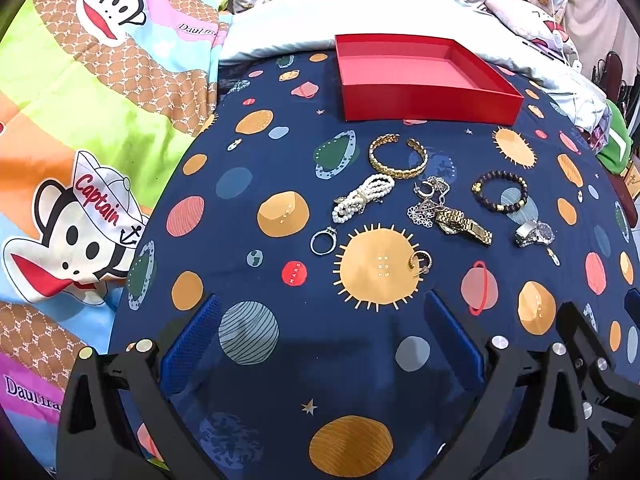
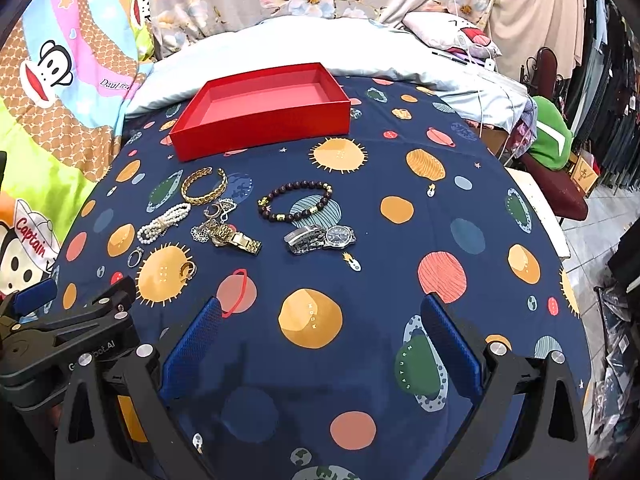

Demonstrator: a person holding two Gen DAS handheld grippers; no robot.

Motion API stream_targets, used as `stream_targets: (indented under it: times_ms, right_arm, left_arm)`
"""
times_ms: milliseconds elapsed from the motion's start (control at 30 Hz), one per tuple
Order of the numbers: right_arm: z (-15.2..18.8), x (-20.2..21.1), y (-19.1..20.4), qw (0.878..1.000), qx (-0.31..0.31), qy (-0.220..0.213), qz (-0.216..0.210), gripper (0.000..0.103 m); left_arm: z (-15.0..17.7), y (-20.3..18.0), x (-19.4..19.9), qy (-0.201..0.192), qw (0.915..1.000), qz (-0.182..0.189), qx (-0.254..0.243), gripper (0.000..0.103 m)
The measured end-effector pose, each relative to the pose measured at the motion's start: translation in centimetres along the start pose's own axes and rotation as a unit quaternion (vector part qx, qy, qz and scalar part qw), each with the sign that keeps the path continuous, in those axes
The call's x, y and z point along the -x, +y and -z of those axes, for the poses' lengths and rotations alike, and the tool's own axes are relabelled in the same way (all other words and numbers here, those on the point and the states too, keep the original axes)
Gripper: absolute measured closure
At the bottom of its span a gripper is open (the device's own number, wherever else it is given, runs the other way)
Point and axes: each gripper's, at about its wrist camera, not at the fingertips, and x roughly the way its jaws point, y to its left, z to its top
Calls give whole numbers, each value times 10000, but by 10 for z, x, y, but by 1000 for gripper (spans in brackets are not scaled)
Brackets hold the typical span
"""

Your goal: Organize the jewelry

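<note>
Both hand-held grippers — left (image 1: 322,322), right (image 2: 320,322) — hover low, jaws wide.

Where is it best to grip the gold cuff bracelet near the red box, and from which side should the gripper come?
Probably from above, fingers closing across the closed curved band of the gold cuff bracelet, on the side away from the red box. It lies flat, and its opening faces the box.

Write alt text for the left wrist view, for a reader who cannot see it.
An empty red box sits at the far side of a navy planet-print cloth, with jewelry scattered in front of it: a gold bangle, pearl bracelet, gold watch, dark bead bracelet, silver watch and rings. The left gripper hovers open, holding nothing.
</note>
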Motion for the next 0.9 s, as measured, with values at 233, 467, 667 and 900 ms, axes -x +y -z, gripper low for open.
stream_targets:
  times_ms: [233,467,667,900]
  right_arm:
    - [5,-1,-7,10000,-15,46,-16,5]
    - [2,-4,0,10000,-20,64,-5,5]
    - [5,-5,1,10000,-16,68,13,5]
    - [1,-6,1,10000,-13,84,0,5]
  left_arm:
    - [-1,0,-2,45,10000,20,18,5]
    - [3,1,-5,68,10000,28,42,5]
    - [3,1,-6,93,9999,42,61,5]
    - [4,2,-8,107,9999,39,69,5]
